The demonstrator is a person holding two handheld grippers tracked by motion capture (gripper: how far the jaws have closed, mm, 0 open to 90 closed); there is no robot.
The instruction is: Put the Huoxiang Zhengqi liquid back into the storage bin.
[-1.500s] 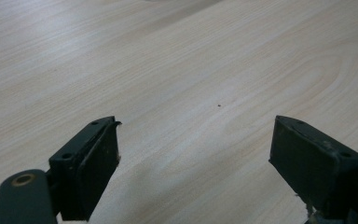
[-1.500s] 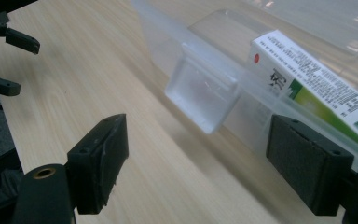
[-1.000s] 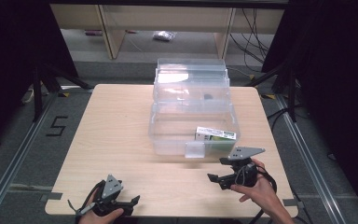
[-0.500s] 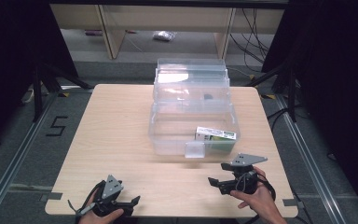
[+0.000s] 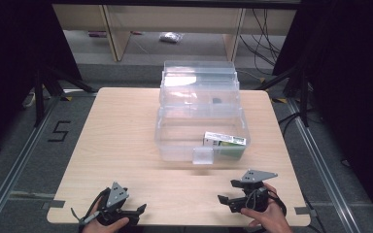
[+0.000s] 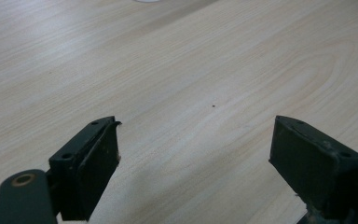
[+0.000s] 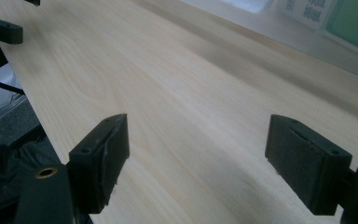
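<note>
The clear plastic storage box (image 5: 199, 116) stands on the far half of the pale wooden table (image 5: 121, 141), its walls see-through and stepped in 3 tiers that rise toward the back, with a small square clear latch tab (image 5: 203, 156) hanging at the middle of its front wall. Inside the lowest tier, at the front right corner, lies a flat green-and-white carton (image 5: 225, 142), long side along the front wall; in a higher tier a small dark item (image 5: 217, 101) rests, too small to identify. Both tools sit well apart from the box at the near edge of the table. The left black two-jaw gripper (image 5: 138, 209) is held low over the near left corner, and the left gripper view shows its 2 jaws spread wide with bare wood grain between them and nothing gripped. The right black two-jaw gripper (image 5: 226, 199), with a grey three-cornered plate (image 5: 257, 174) on top, is near the right front edge, jaws pointing left across the table; the right gripper view shows its jaws (image 7: 196, 158) equally wide apart and empty, and it catches the carton's green face (image 7: 354, 23) through the box wall at close range, a detail the high view gives only from above.
</note>
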